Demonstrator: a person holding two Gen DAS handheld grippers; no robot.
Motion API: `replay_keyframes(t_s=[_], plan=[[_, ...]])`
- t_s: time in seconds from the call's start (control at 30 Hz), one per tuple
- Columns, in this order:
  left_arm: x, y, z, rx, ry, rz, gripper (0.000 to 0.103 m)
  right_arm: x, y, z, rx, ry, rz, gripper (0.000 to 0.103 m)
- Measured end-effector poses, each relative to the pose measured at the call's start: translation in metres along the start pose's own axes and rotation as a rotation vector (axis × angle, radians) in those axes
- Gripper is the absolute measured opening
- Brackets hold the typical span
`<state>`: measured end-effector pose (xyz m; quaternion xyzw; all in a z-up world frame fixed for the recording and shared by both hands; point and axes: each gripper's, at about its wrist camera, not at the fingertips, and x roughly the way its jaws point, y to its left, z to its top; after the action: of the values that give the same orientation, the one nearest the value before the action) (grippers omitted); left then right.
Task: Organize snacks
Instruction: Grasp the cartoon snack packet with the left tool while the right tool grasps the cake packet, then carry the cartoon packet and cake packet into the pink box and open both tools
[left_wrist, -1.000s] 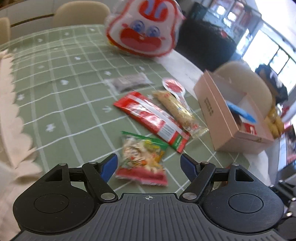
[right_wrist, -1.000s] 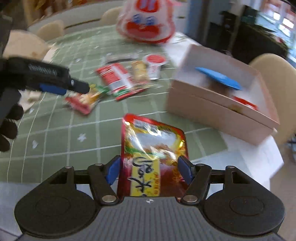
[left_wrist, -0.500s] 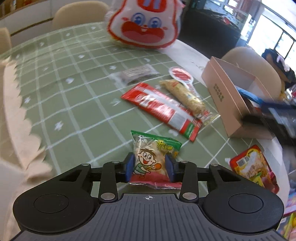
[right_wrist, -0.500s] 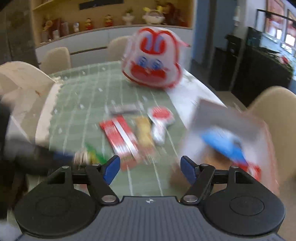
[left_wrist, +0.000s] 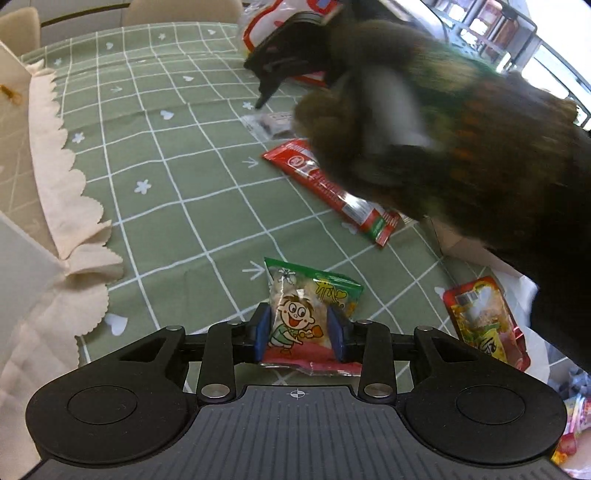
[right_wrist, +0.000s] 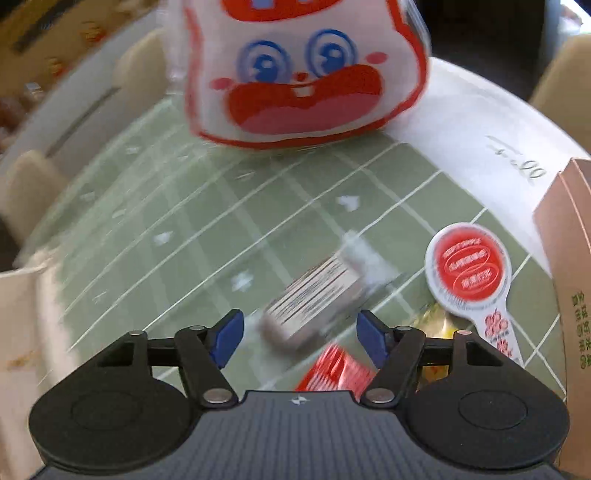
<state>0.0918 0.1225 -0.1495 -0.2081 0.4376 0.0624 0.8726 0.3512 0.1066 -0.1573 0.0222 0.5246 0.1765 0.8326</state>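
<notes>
Pinching the small cartoon snack packet (left_wrist: 299, 325) between its closing jaws, the left gripper (left_wrist: 298, 330) holds it low across the middle — light, crinkly, slippery film over crushable pieces. Right gripper (right_wrist: 298, 338), closing but empty, hangs above a blurred grey wrapper (right_wrist: 314, 299).

Left gripper (left_wrist: 298, 334): black ribbed body, blue pads, silver screws; right gripper (right_wrist: 298, 338) alike; dark fuzzy sleeve (left_wrist: 461, 122).

Left gripper (left_wrist: 298, 334) angled downward, jaws closing, blue pads (left_wrist: 263, 332) pressed on both sides of a packet between them, right gripper (right_wrist: 298, 338) tilted down, jaws apart with nothing gripped, furry dark sleeve (left_wrist: 461, 147) crossing beyond the left jaws
</notes>
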Motion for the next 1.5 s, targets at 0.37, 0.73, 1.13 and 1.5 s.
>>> replay_keyframes(t_s=[0.37,0.73,1.13,1.5], plan=[[-0.003,0.010,-0.003,-0.033,0.008,-0.034,0.038,-0.018,0.022,-0.029,-0.305,-0.041,-0.012,0.037],[0.000,0.007,0.001,-0.024,0.039,-0.029,0.038,-0.175,-0.094,-0.101,-0.361,-0.128,0.099,0.037],[-0.003,-0.060,-0.033,0.055,0.113,-0.074,0.029,-0.218,-0.217,-0.191,-0.332,-0.142,-0.030,0.037],[0.001,-0.125,-0.048,0.165,0.096,-0.099,0.027,-0.195,-0.239,-0.213,-0.366,-0.213,-0.006,0.046]])
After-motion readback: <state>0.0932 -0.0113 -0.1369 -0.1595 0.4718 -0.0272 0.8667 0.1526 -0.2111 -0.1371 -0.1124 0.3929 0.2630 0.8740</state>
